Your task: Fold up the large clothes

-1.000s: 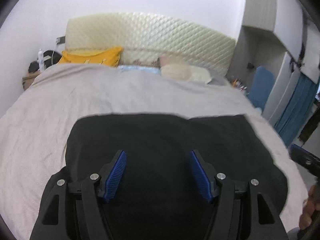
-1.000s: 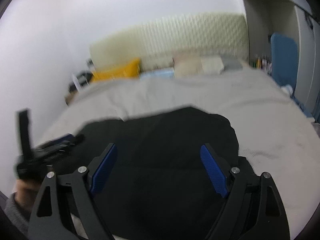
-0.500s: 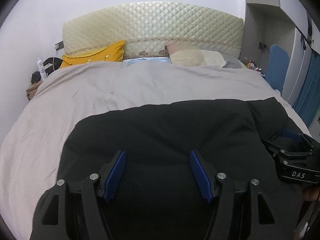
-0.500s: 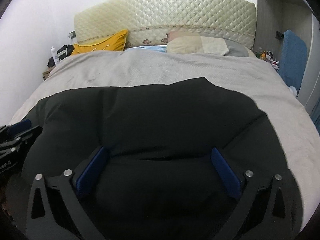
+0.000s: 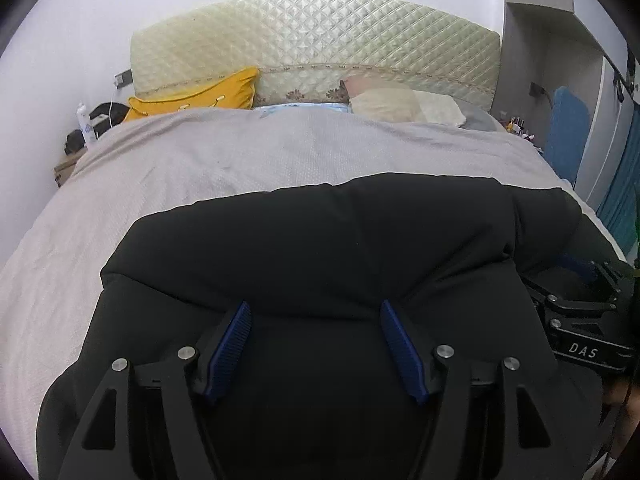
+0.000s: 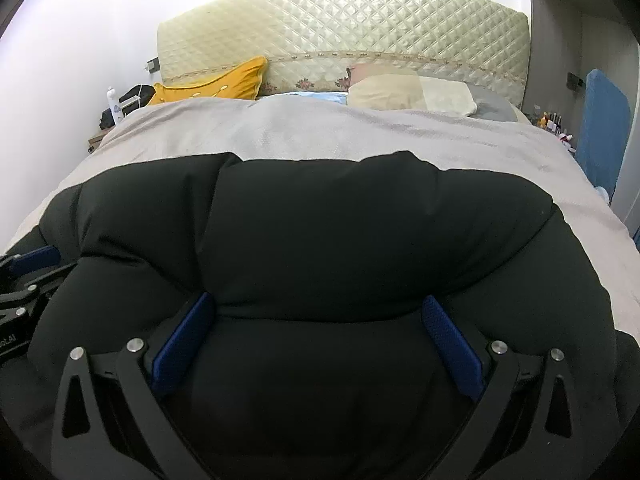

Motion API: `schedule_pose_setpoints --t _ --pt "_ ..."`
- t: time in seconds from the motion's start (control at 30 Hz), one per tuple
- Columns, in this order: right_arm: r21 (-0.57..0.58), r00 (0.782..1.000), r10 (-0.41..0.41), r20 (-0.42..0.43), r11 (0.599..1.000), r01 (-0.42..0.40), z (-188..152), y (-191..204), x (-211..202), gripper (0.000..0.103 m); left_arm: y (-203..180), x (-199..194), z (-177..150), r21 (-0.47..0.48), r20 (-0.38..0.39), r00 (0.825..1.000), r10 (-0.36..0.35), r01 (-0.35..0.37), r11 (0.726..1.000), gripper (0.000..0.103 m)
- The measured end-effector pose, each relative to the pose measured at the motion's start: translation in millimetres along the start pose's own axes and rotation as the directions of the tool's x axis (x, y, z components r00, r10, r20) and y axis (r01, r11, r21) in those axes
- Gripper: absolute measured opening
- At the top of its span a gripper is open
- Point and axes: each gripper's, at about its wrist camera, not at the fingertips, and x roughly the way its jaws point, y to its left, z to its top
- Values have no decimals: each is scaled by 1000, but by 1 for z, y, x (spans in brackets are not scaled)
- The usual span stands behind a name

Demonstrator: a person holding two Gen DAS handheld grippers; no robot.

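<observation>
The room is a bedroom, and most of it is the bed (image 5: 168, 184), spread with a pale grey-beige cover that gives under any weight. A quilted cream headboard (image 5: 320, 44) stands against the white wall, with a yellow cushion (image 5: 200, 96) and pale pillows (image 5: 400, 104) at its foot. A blue panel (image 6: 604, 120) leans at the right side, and a cluttered bedside stand (image 5: 84, 132) sits at the left.

On the near part of the bed lies the black padded jacket (image 5: 320, 240), bulky and puffed, its far edge rolled into a thick soft ridge. I'd judge it light for its size, springy and somewhat slick, so a fold will want to bounce back open; it should be taken by a pinched edge or hem, not the fat middle.

The left gripper (image 5: 316, 344) sits low over the jacket with its jaws parted and padding bulging between them; the blue pads (image 5: 228, 348) do not look to be pressing. The right gripper (image 6: 316, 340) has its jaws spread as wide as they go, straddling a broad hump of the jacket without squeezing it.
</observation>
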Motion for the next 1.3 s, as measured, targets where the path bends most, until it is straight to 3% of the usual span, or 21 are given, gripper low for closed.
schedule_pose_setpoints --t 0.27,0.4,0.53,0.67,0.73,0.9,1.3 --pt "11 999 47 -18 999 -47 1 -9 -19 103 6 -18 -7 -14 23 1000 20 -20 1000 72" --pt "28 998 58 17 998 -59 4 -20 -38 103 11 -30 -9 -17 34 999 32 -31 999 73" --pt "15 997 49 53 999 -50 11 -34 -51 103 24 -39 -10 -57 50 998 48 -45 997 73" --pt "7 998 21 53 1000 -21 12 -53 -55 103 32 -38 -9 -37 38 996 85 -84 996 76" --pt "-11 999 -12 50 1000 12 11 -63 -54 103 36 -38 -10 -45 35 995 98 -97 994 76" --pt "26 999 12 -43 1000 -11 3 -76 -34 103 45 -30 -15 -89 6 997 71 -70 994 77" --pt "72 997 66 -44 995 -63 -14 -82 -13 103 46 -15 -31 -115 -10 999 51 -52 992 88"
